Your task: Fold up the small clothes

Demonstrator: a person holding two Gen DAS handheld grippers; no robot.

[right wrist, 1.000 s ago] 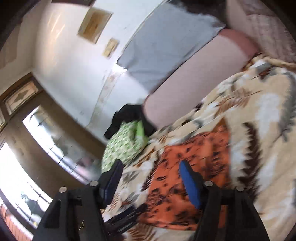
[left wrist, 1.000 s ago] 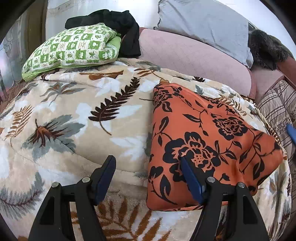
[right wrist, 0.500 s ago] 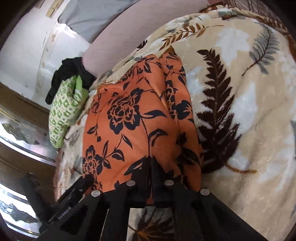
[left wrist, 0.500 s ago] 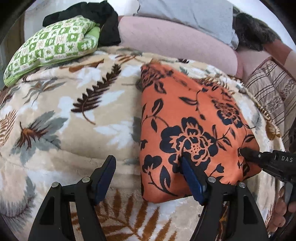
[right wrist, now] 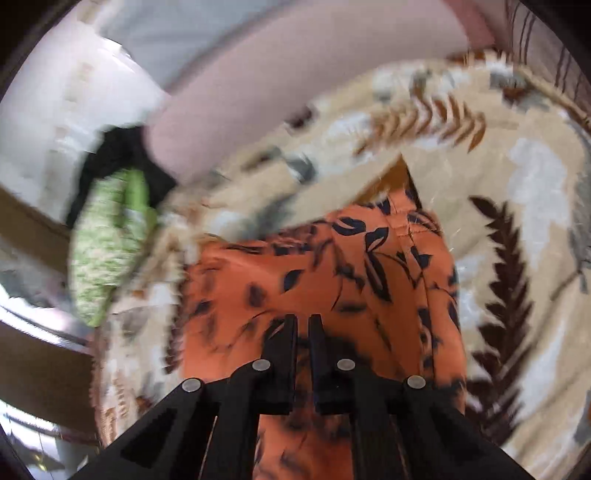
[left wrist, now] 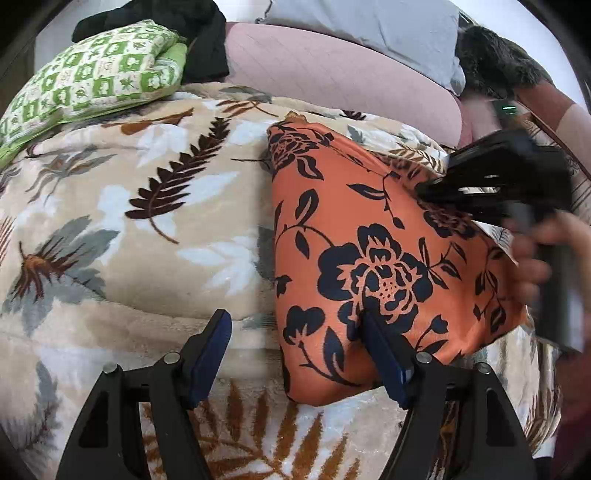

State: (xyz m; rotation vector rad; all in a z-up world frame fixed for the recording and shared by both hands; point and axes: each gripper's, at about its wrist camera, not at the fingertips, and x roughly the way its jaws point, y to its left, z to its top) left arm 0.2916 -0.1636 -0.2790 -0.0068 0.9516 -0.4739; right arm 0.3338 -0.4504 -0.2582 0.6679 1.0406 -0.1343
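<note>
An orange cloth with black flowers (left wrist: 369, 236) lies folded on a leaf-patterned blanket (left wrist: 129, 221). My left gripper (left wrist: 295, 328) is open; its right finger rests on the cloth's near part and its left finger stands over the blanket. My right gripper (left wrist: 428, 190) shows at the cloth's far right edge, blurred, held by a hand. In the right wrist view the right gripper (right wrist: 302, 321) has its fingers nearly together over the orange cloth (right wrist: 332, 266); whether cloth is pinched between them is unclear.
A green-and-white checked folded cloth (left wrist: 92, 77) and a black garment (left wrist: 199, 40) lie at the back left. A pink bolster (left wrist: 332, 74), a grey pillow (left wrist: 369, 26) and a dark furry thing (left wrist: 495, 55) lie along the back. A striped cover (left wrist: 580, 192) is at the right.
The right gripper closed from wide open, then moved from the cloth's near right corner up along its right edge. The left gripper stayed open near the cloth's near edge.
</note>
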